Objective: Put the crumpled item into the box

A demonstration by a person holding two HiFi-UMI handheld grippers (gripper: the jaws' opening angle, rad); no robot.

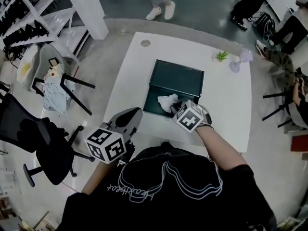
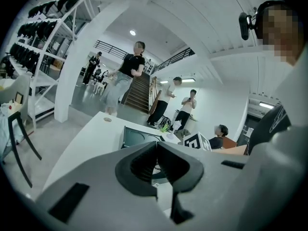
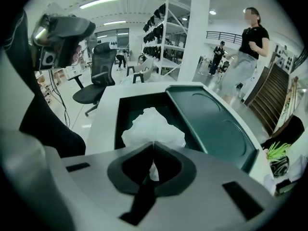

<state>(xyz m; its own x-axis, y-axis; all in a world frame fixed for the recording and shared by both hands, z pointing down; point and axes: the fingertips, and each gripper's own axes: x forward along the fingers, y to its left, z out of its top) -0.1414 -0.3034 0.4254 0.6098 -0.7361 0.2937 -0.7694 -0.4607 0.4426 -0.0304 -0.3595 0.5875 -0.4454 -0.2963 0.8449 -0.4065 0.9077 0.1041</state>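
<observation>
A dark green box (image 1: 153,106) lies open on the white table (image 1: 226,105), its lid (image 1: 179,79) folded back on the far side. My right gripper (image 1: 176,109) is shut on a crumpled white item (image 1: 167,101), which hangs over the box's near part. In the right gripper view the crumpled item (image 3: 153,128) bulges out beyond the closed jaws (image 3: 153,154), above the box's dark inside (image 3: 126,110), with the lid (image 3: 211,124) to the right. My left gripper (image 1: 127,119) is shut and empty at the table's near left edge. Its own view shows the closed jaws (image 2: 156,150) and the box (image 2: 137,136) beyond.
A small green plant (image 1: 222,56) and a pale purple lamp-like object (image 1: 239,61) stand at the table's far right. A round grommet (image 1: 145,43) sits at the far left corner. Chairs (image 1: 55,83) and an office chair (image 1: 43,146) stand to the left. People are beyond the table.
</observation>
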